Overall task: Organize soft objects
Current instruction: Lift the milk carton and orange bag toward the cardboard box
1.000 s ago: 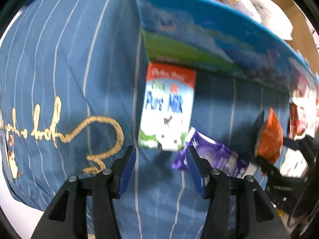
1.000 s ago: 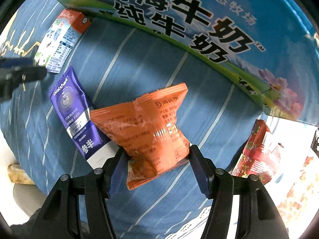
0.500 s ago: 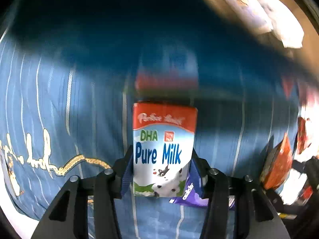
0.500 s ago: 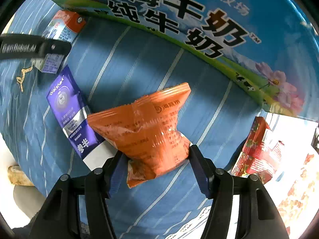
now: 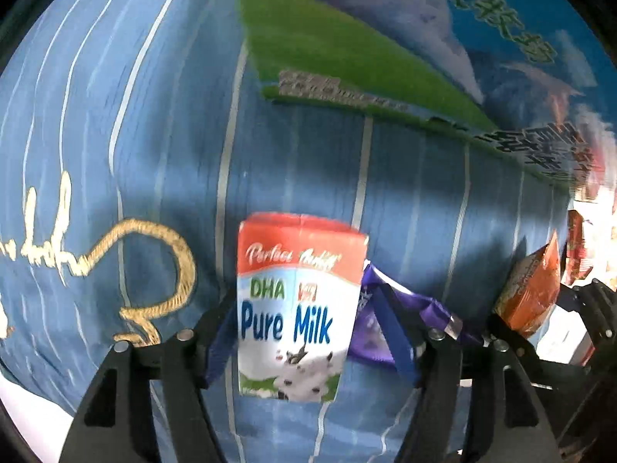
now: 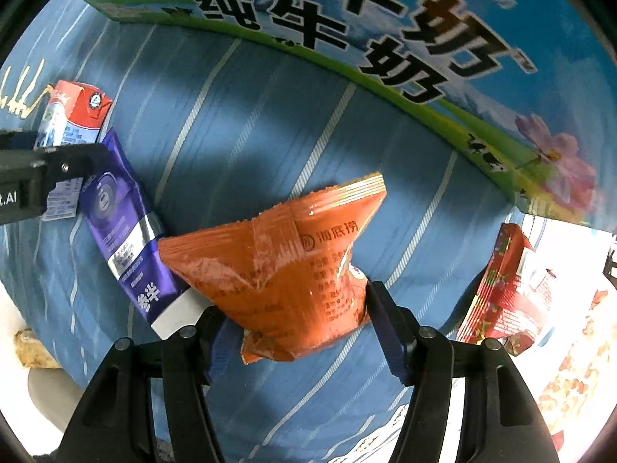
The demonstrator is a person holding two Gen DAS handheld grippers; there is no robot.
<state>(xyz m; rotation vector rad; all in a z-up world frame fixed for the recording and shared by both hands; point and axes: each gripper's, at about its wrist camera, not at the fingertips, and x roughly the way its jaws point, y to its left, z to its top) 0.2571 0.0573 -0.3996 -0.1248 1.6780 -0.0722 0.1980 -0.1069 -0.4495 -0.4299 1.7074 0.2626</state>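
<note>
your left gripper (image 5: 308, 335) points down over the striped blue cloth (image 5: 405, 200), jaws opening, with the milk carton (image 5: 297, 308) between its fingers; the right pad stands clear of it, the left pad just beside it. your right gripper (image 6: 297, 332) is clamped on the orange snack packet (image 6: 285, 266), though its jaws are easing apart. the purple pouch (image 6: 123, 227) lies between carton and packet, under the big blue milk box (image 6: 443, 38).

Both wrist views close, downward; share milk carton (image 5: 297, 308).
</note>
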